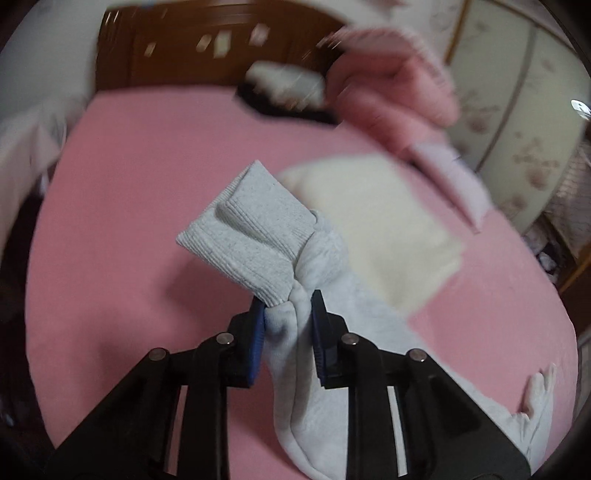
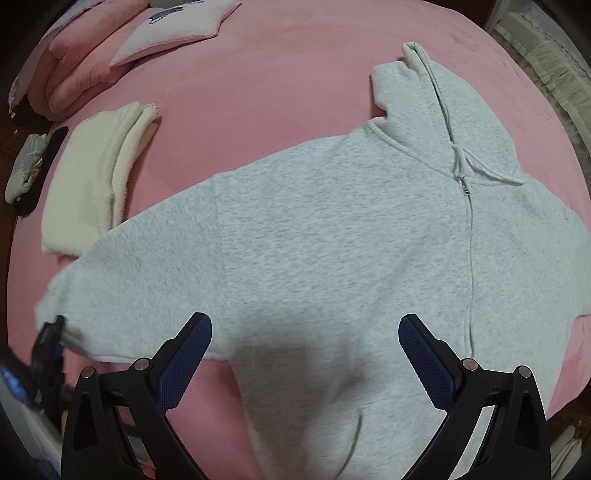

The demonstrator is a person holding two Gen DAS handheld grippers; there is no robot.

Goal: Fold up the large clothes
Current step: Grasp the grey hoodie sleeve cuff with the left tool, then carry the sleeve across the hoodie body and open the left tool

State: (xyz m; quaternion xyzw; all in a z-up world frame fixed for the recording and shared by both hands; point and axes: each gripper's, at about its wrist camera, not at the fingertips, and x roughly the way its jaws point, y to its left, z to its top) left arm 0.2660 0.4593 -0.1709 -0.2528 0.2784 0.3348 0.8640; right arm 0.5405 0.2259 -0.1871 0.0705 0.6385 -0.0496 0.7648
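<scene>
A light grey zip hoodie [image 2: 332, 229] lies spread front-up on the pink bed [image 2: 258, 92], hood toward the upper right, one sleeve stretched to the left. My left gripper [image 1: 288, 314] is shut on that sleeve just behind its ribbed cuff [image 1: 243, 236], which sticks up past the blue pads. In the right wrist view the left gripper [image 2: 51, 332] shows blurred at the sleeve's end. My right gripper [image 2: 304, 332] hangs open above the hoodie's lower body, nothing between its fingers.
A folded cream garment [image 2: 92, 177] lies on the bed left of the hoodie. Pink folded bedding [image 2: 74, 70] and a pale pillow [image 2: 173, 33] sit at the far corner. A dark wooden headboard [image 1: 207, 40] stands behind the bed. Small dark and grey items [image 2: 29, 170] lie at the left edge.
</scene>
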